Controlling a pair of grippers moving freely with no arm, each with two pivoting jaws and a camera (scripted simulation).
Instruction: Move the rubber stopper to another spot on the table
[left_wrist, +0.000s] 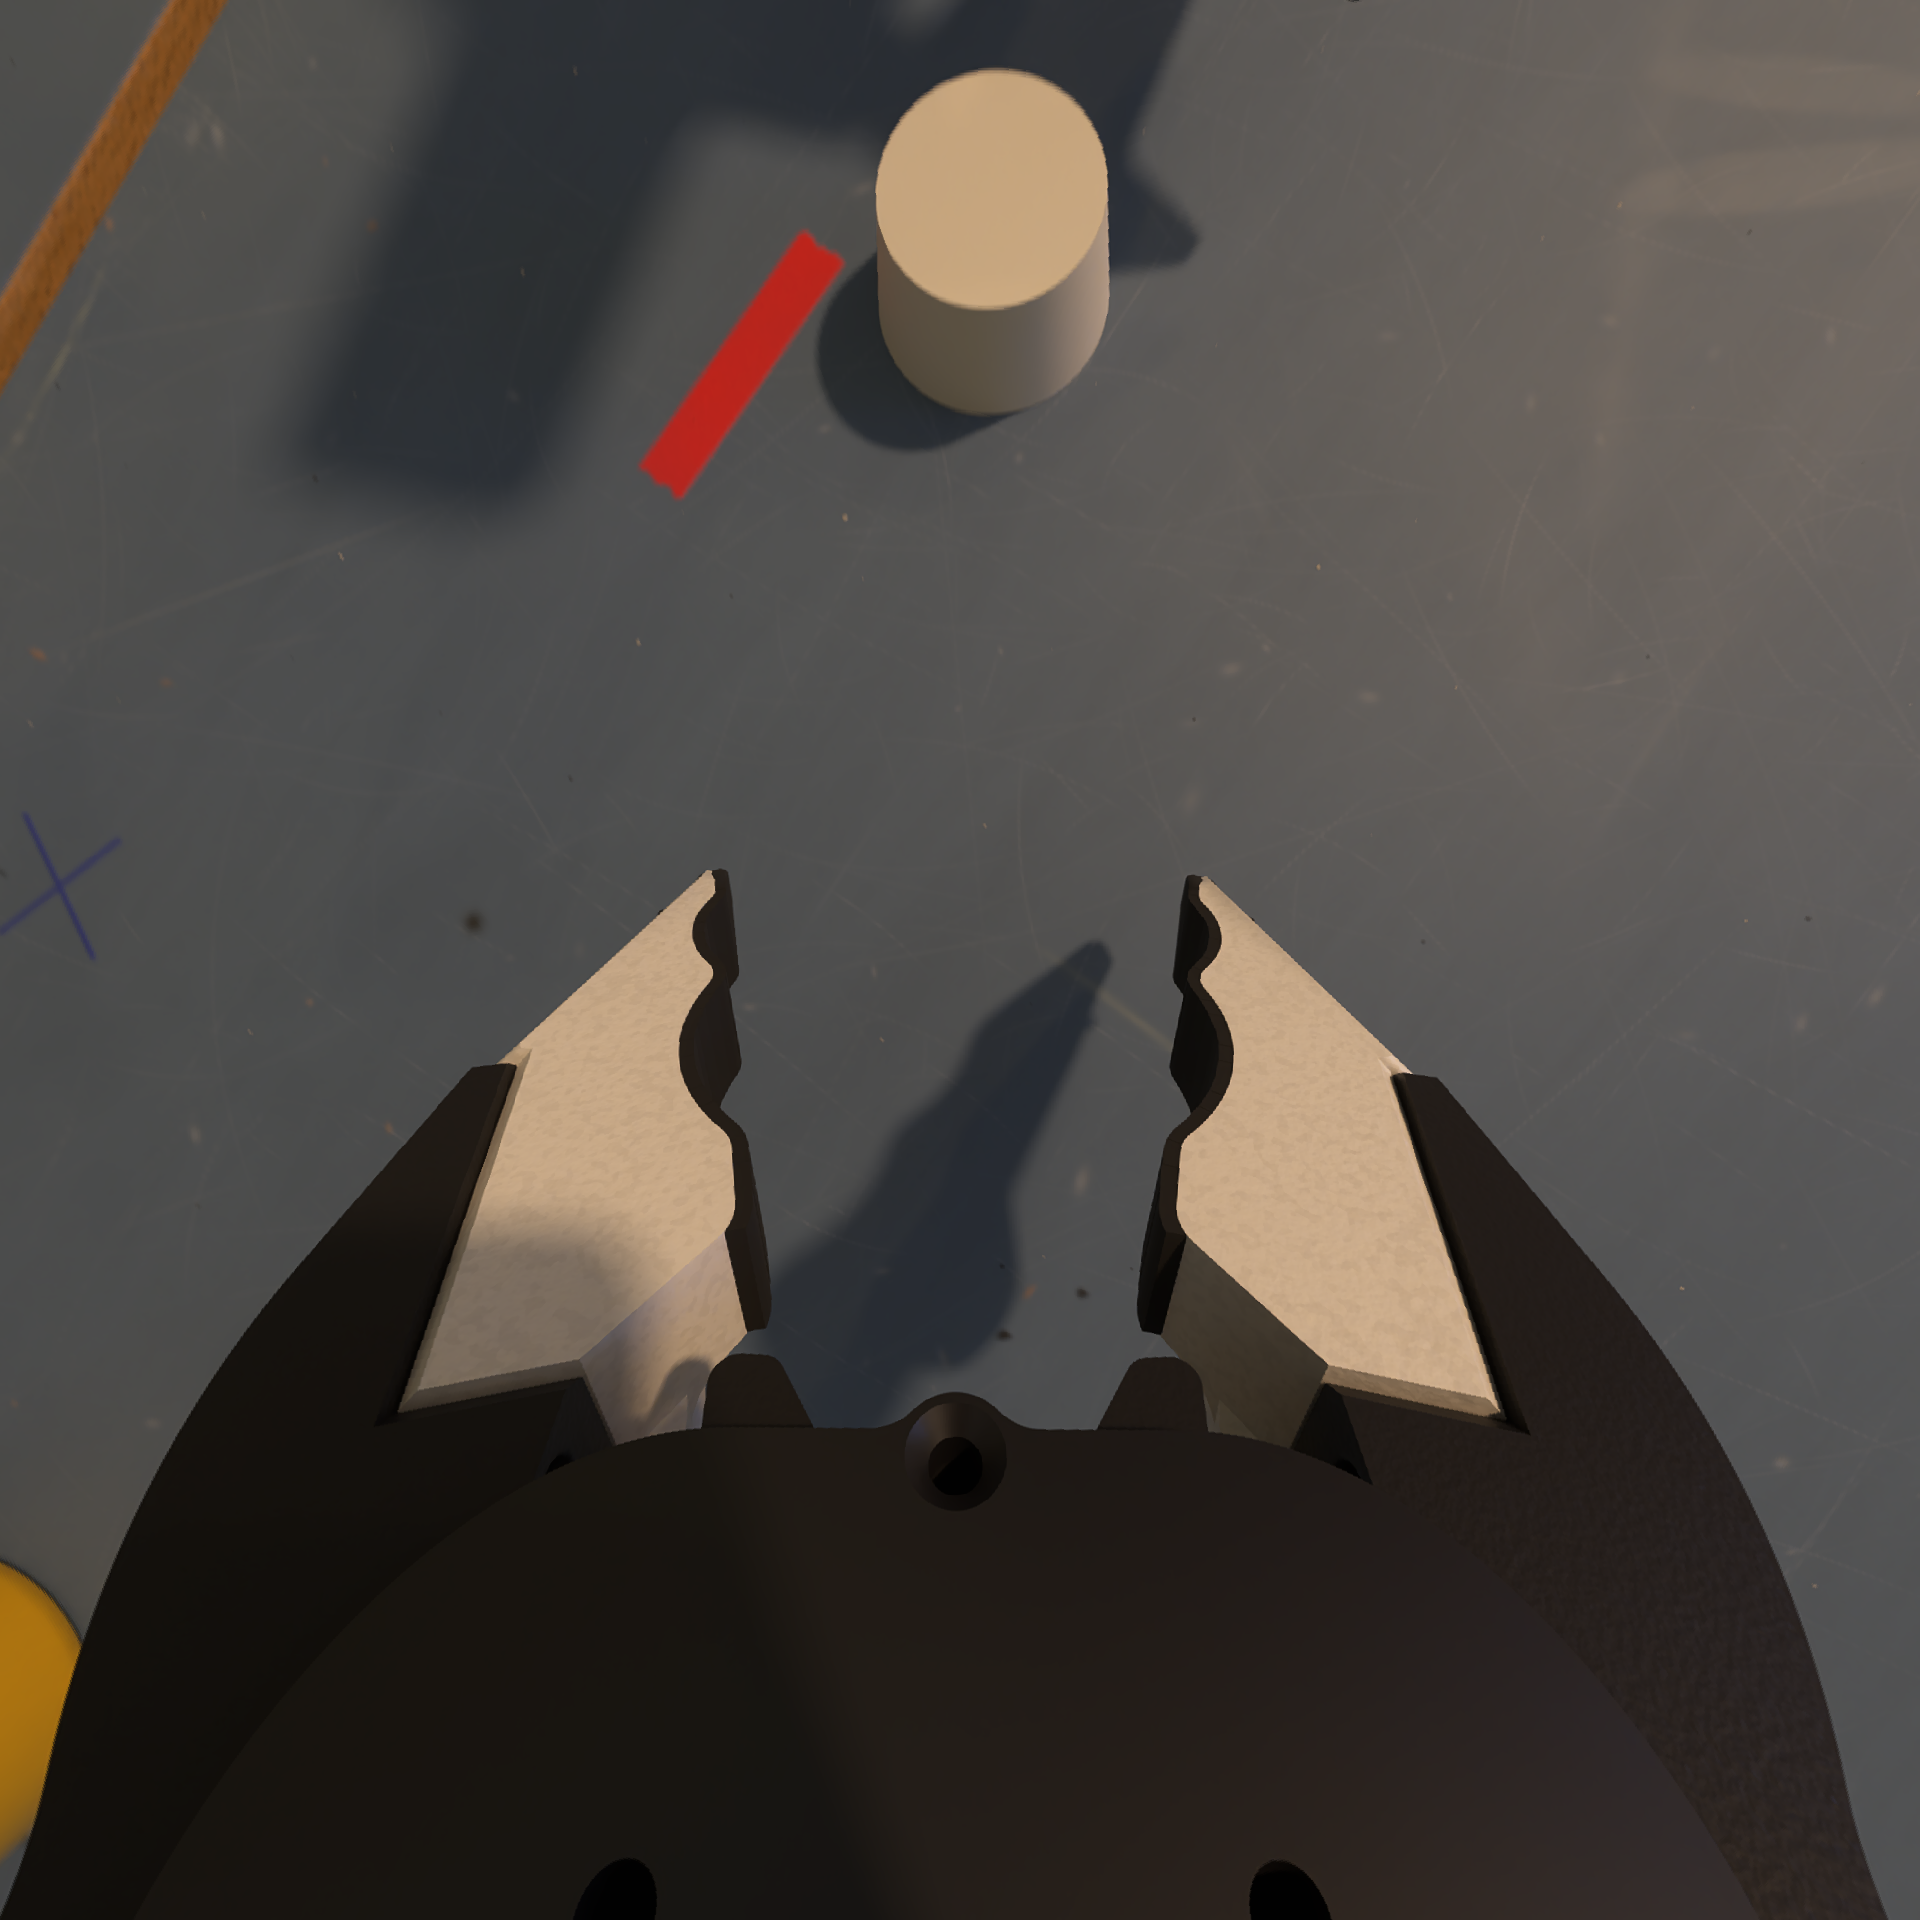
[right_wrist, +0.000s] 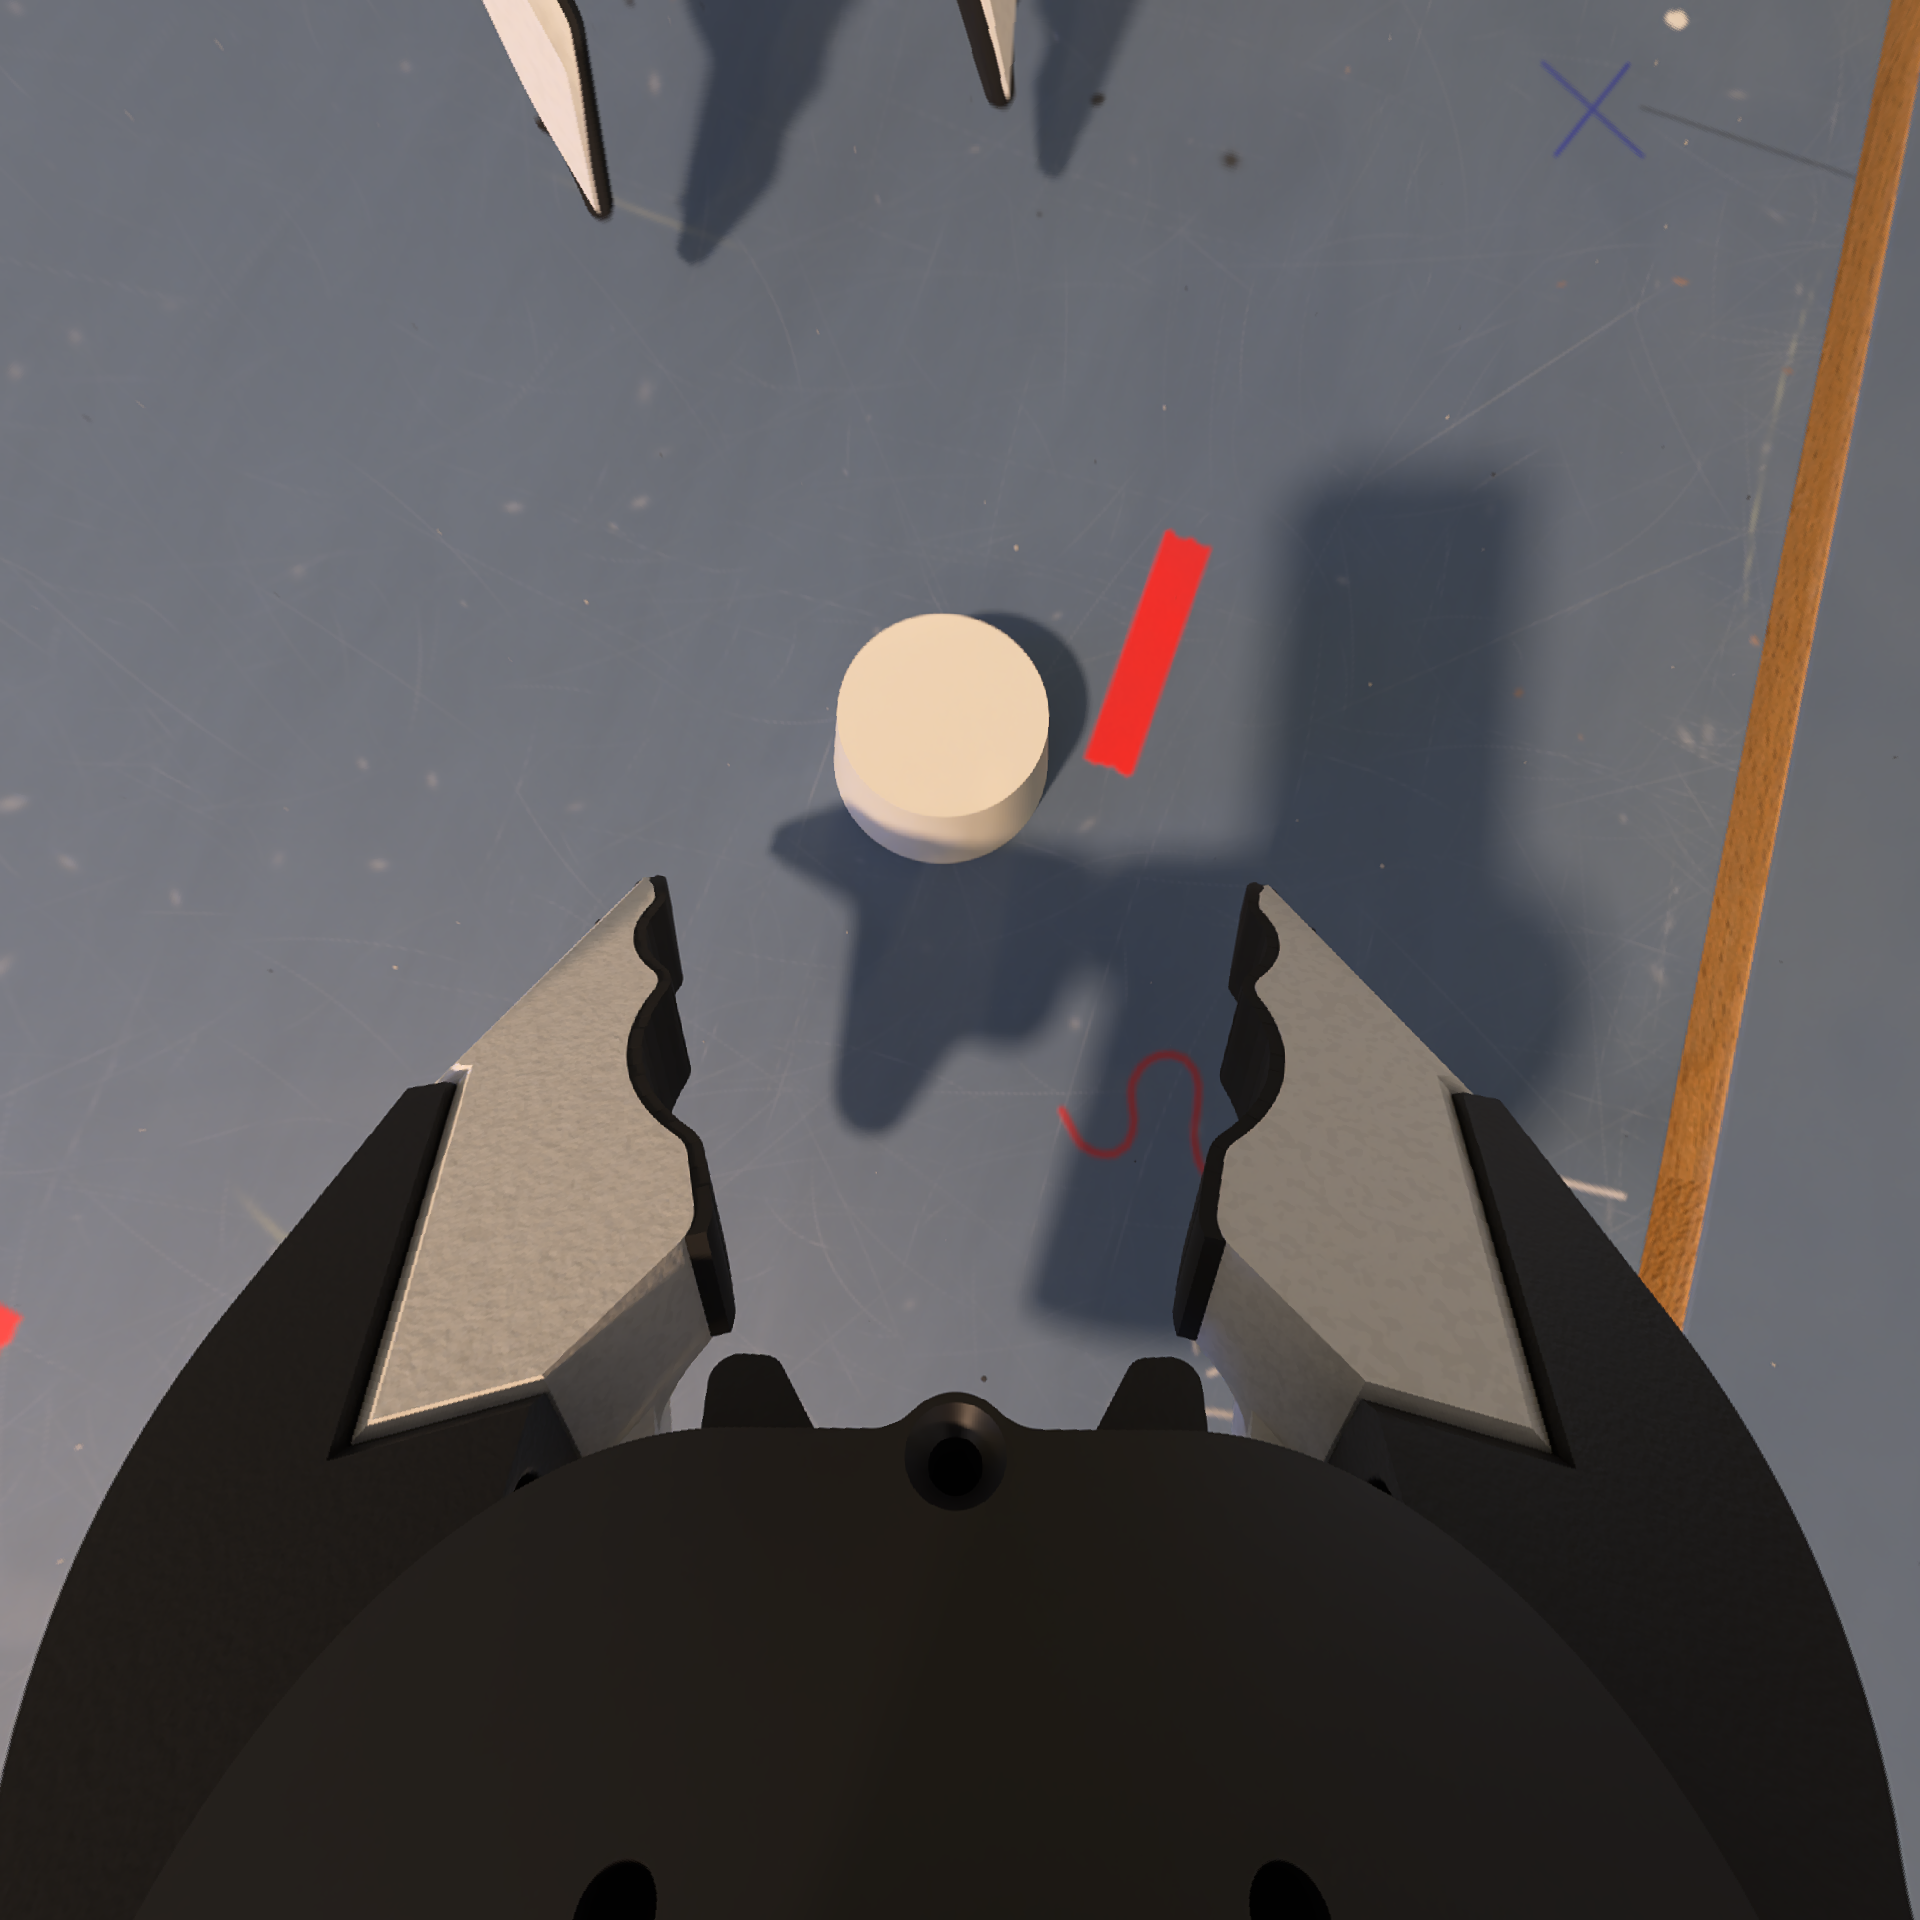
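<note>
The table (right_wrist: 416, 520) was a scuffed blue-grey surface with broad bare room on every side of the stopper; its wooden edge strip (right_wrist: 1766, 675) ran down the right of the right wrist view and crossed the upper left corner of the left wrist view (left_wrist: 94, 177). The right gripper (right_wrist: 956, 883) hung over the table with its fingers spread wide and nothing between them; the left gripper (left_wrist: 954, 875) was likewise wide apart and empty, and its two fingertips (right_wrist: 582, 135) showed at the top of the right wrist view, cut off by the frame. The rubber stopper (right_wrist: 940, 732), a cream tapered plug, stood upright on the table between the two grippers; it sat just ahead of the right gripper's fingertips, roughly in line with the gap, apart from both fingers; in the left wrist view the stopper (left_wrist: 992, 239) stood well ahead of the fingers. A strip of red tape (right_wrist: 1148, 655) lay flat just beside the stopper, not touching it. A red squiggle (right_wrist: 1132, 1107) was partly hidden behind the right gripper's finger; a faint blue cross (right_wrist: 1593, 109) marked the table near the edge strip. A yellow object (left_wrist: 26, 1704) was cut off at the left wrist view's lower left, too little showing to name.
</note>
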